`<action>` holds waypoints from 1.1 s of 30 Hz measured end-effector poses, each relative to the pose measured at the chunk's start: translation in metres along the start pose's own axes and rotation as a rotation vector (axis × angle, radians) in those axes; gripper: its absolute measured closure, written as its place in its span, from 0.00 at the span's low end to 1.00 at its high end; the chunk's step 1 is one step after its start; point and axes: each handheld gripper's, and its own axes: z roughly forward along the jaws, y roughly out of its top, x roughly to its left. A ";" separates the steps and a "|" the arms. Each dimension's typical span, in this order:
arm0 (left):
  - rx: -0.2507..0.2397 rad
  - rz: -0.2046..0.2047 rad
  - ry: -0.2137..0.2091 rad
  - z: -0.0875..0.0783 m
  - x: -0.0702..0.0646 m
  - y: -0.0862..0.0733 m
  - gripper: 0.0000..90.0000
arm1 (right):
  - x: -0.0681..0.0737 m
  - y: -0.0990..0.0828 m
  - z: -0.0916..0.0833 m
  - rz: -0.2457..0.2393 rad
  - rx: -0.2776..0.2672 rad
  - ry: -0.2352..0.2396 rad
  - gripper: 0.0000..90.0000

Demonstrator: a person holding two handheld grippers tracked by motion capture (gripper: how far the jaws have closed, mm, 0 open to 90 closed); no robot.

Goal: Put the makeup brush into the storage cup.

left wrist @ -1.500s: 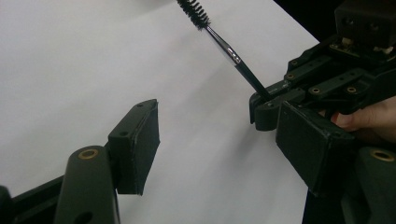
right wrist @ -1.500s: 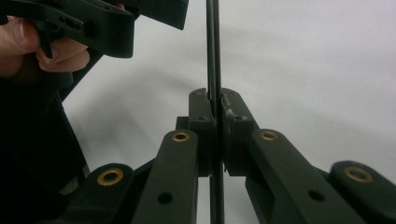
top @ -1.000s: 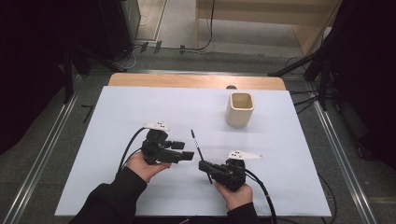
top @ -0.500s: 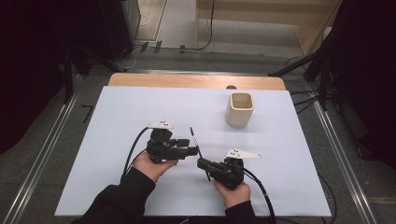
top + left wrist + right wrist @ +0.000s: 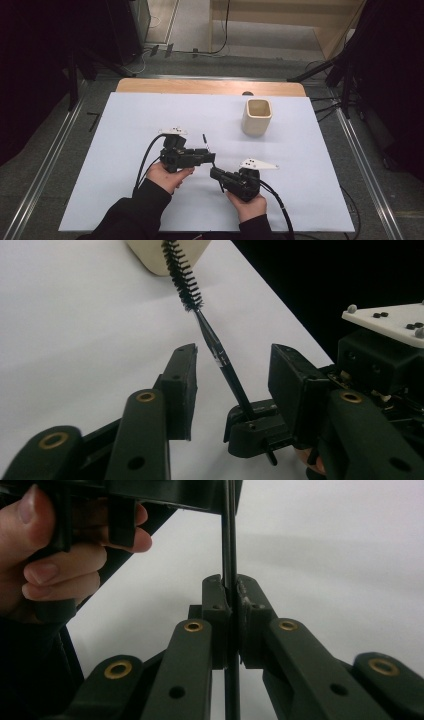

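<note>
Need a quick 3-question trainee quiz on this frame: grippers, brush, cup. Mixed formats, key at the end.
1. True or false: the right gripper is shut on the brush.
2. The left gripper is: A) open, with the brush handle between its fingers, B) shut on the cup, C) lying flat on the table.
3. Fill in: the cream cup stands upright on the white ____, apart from both grippers.

Key: 1 true; 2 A; 3 table cover.
</note>
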 end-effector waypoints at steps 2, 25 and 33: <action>0.000 -0.032 -0.022 0.001 0.002 0.000 0.65 | 0.001 0.000 0.000 -0.003 0.000 0.004 0.95; -0.004 -0.100 -0.084 0.001 0.006 -0.001 0.93 | 0.007 -0.001 0.004 -0.030 0.005 0.030 0.96; 0.004 -0.124 -0.131 0.000 0.008 -0.002 0.95 | 0.008 -0.001 0.004 -0.041 0.014 0.029 0.95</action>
